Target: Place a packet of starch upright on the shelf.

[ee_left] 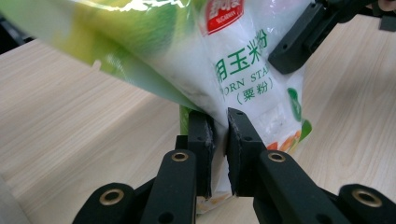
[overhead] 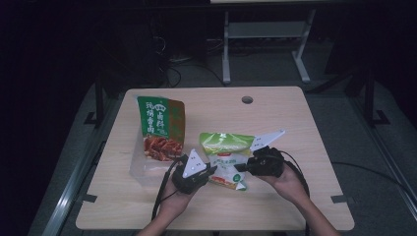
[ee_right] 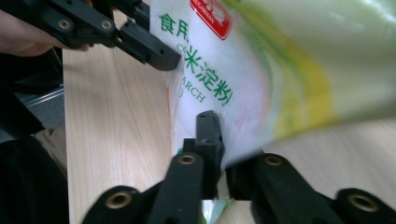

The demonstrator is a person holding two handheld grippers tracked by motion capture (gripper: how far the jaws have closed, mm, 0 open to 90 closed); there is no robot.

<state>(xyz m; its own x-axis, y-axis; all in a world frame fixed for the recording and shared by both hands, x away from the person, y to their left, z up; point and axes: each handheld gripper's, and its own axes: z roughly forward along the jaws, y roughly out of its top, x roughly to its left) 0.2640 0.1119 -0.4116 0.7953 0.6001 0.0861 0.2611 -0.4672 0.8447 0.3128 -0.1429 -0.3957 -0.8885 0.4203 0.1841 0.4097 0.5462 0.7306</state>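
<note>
- Closest to the high camera, two forearms are coming in from the bottom edge, each hand carrying a gripper toward the middle of the wooden table point(overhead: 305, 128).
- Between them, a green-and-white bag of corn starch point(overhead: 227, 156) is being held slightly lifted, its top end pointing away from the person and its lower end near the hands.
- On the bag's left side, the left gripper point(overhead: 212, 170) is pinching a lower edge; in the left gripper view its jaws are standing clamped close together with the bag's plastic seam point(ee_left: 219, 140) squeezed between them.
- On the opposite side, the right gripper point(overhead: 239, 167) is biting the bag too; in the right gripper view the film is passing between its two jaws, so it reads as clenched on the bag point(ee_right: 219, 79).
- Left of all this, a clear plastic bin point(overhead: 142, 169) is sitting with a green-and-brown spice packet point(overhead: 160, 129) standing inside it, leaning back.
- Judging by the layout, the step in hand looks like a two-handed lift of the starch bag, probably on its way to join the packet in the bin.
- Next, both grips would need to be staying firm while the bag is being carried leftward and raised over the bin's wall, kept level so the soft film is not slipping out or sagging against the rim.
</note>
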